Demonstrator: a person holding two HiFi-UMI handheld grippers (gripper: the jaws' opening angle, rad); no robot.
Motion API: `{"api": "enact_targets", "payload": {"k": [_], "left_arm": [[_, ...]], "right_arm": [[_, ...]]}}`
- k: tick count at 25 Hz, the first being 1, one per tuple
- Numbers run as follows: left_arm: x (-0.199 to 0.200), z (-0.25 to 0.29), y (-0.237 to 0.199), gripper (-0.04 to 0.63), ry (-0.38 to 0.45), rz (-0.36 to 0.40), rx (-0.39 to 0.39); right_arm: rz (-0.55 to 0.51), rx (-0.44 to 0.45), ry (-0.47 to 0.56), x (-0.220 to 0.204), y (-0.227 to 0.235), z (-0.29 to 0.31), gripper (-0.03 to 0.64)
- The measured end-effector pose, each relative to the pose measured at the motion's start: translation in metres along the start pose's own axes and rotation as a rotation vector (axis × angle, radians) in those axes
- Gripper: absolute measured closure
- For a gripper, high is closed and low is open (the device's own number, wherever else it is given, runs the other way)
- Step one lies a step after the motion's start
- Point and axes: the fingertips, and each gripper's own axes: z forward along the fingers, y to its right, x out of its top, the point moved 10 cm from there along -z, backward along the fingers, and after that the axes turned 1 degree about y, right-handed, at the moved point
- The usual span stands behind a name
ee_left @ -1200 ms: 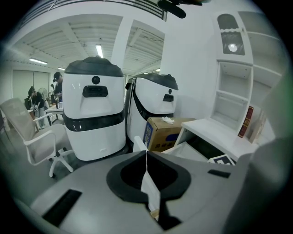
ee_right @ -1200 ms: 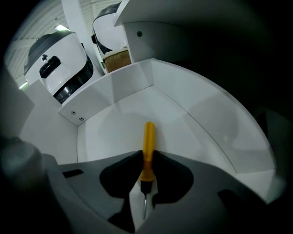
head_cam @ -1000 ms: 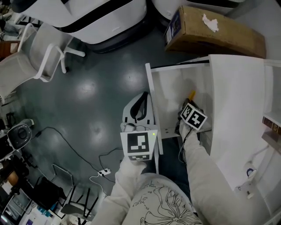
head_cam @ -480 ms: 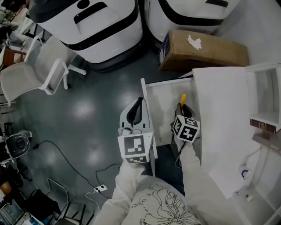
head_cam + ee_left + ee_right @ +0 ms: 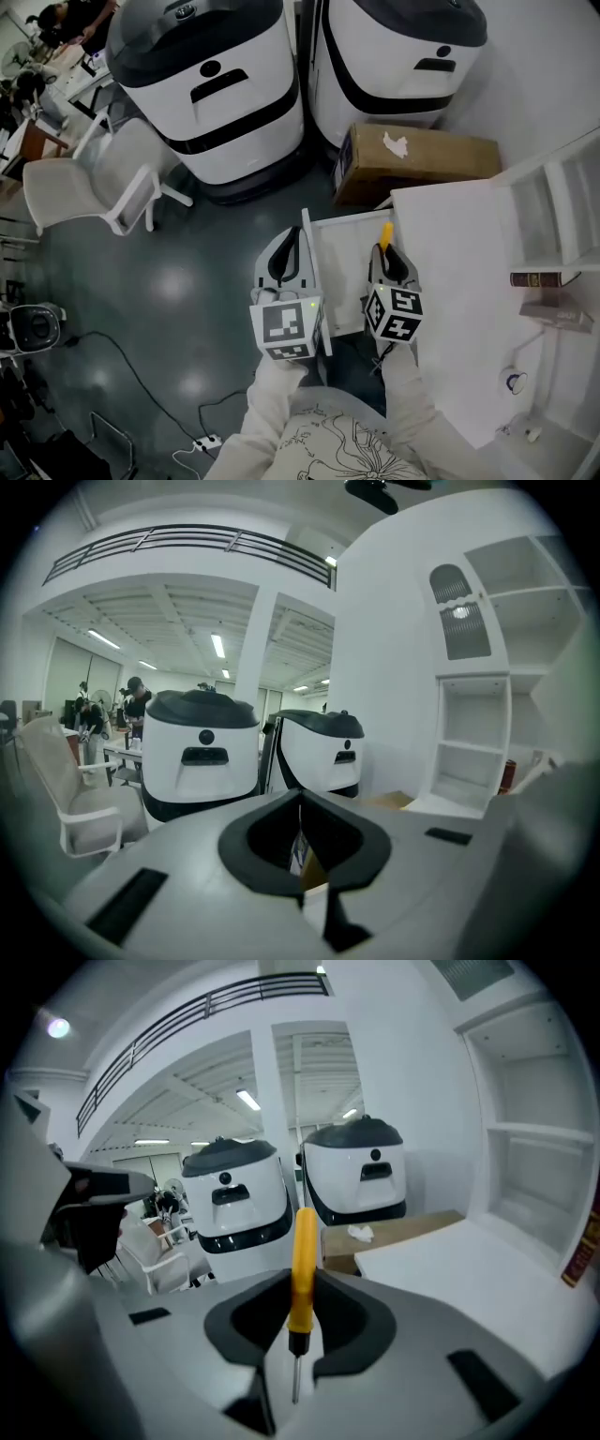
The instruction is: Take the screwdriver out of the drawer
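- Right gripper points far, tilted down, clamped on the one screwdriver.
- Left gripper level beside it, jaws clenched, empty.
- One open drawer.

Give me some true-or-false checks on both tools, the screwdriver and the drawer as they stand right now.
The right tool grips a yellow-handled screwdriver. True.
The left tool holds something as well. False: its jaws are together with nothing between them.
The drawer is pushed shut. False: it stands open.
A cardboard box lies on the floor beyond the drawer. True.
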Motion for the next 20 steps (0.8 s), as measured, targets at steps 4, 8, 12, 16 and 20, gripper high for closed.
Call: {"api": "enact_targets", "payload": {"k": [4,8,12,16,20], "left_arm": [[0.022,-0.016,0.001,0.588,0.060,0.005,0.003],[0.043,-0.031,0.002,0.588,0.116,0.013,0.003],[0.062,-0.043,0.005,0.588,0.172,0.015,-0.001],[0.080,-0.053,0.010,0.588,0.217,0.032,-0.010],[0.097,-0.065,0.014,0.588,0.255,0.057,-0.012]], "right_arm": [[-0.032,0.008,0.106,0.033,-0.004,-0.028,0.548],[-0.047,0.003,0.199,0.059,-0.007,-0.054,0.548],[-0.058,0.004,0.281,0.079,-0.011,-0.077,0.548],[-0.082,0.003,0.352,0.098,-0.015,-0.098,0.548],[-0.090,0.006,0.407,0.111,-0.019,-0.115,0.548]]}}
